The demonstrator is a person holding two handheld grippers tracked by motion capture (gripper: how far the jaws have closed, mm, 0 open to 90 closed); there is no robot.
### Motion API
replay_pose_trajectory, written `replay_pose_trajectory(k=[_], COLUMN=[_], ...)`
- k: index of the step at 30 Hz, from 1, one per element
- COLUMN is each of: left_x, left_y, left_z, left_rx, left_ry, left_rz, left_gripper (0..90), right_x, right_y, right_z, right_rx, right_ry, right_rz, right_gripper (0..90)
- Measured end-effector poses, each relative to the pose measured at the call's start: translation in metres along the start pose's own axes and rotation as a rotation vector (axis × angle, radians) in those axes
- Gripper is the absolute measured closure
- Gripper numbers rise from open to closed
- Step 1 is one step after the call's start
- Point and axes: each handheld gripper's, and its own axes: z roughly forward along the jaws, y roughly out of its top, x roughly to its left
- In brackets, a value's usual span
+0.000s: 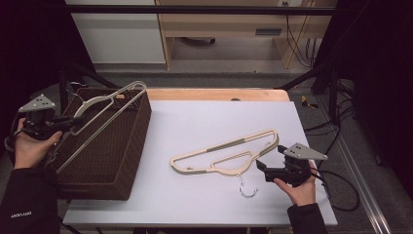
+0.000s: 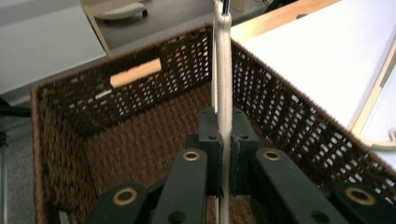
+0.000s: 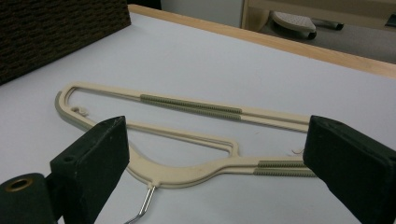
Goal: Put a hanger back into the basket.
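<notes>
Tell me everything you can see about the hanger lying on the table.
The hanger is cream, plastic by the look, with grey ribbed grip strips on its bars and a metal hook pointing toward the person. It lies flat on the white table, right of the basket. The right gripper is open, its jaws either side of the hanger's near bar, not touching.

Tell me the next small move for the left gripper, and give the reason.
Probably lower it a little and then open. The left gripper is shut on the held hanger, which sits tilted across the open top of the wicker basket, partly above the rim. The right gripper is open beside the second hanger on the table.
</notes>
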Motion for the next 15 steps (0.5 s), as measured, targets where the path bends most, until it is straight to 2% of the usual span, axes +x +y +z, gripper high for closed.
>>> replay_pose_trajectory(k=[3,6,8,11,12,15], left_x=[0.002,0.003,0.003,0.003,0.004,0.004], left_y=[-0.007,-0.013,-0.018,-0.024,-0.028,-0.034], left_z=[0.000,0.003,0.009,0.020,0.026,0.035], left_rx=[0.035,0.042,0.044,0.077,0.105,0.120], left_ry=[0.006,0.002,-0.003,0.005,0.019,0.038], left_rz=[0.002,-0.011,-0.032,-0.043,-0.049,-0.076], left_gripper=[86.0,85.9,85.8,85.7,85.6,85.4], right_x=[0.000,0.001,0.001,0.002,0.002,0.002], right_y=[0.000,-0.001,-0.001,-0.001,-0.001,-0.001], right_z=[0.001,0.001,0.002,0.002,0.002,0.003], right_rx=[0.005,0.007,0.009,0.008,0.008,0.010], right_ry=[-0.001,0.001,0.005,0.003,0.001,0.002], right_rz=[-0.001,-0.003,0.001,0.002,0.003,-0.001], right_gripper=[7.4,7.4,7.5,7.7,7.7,7.7])
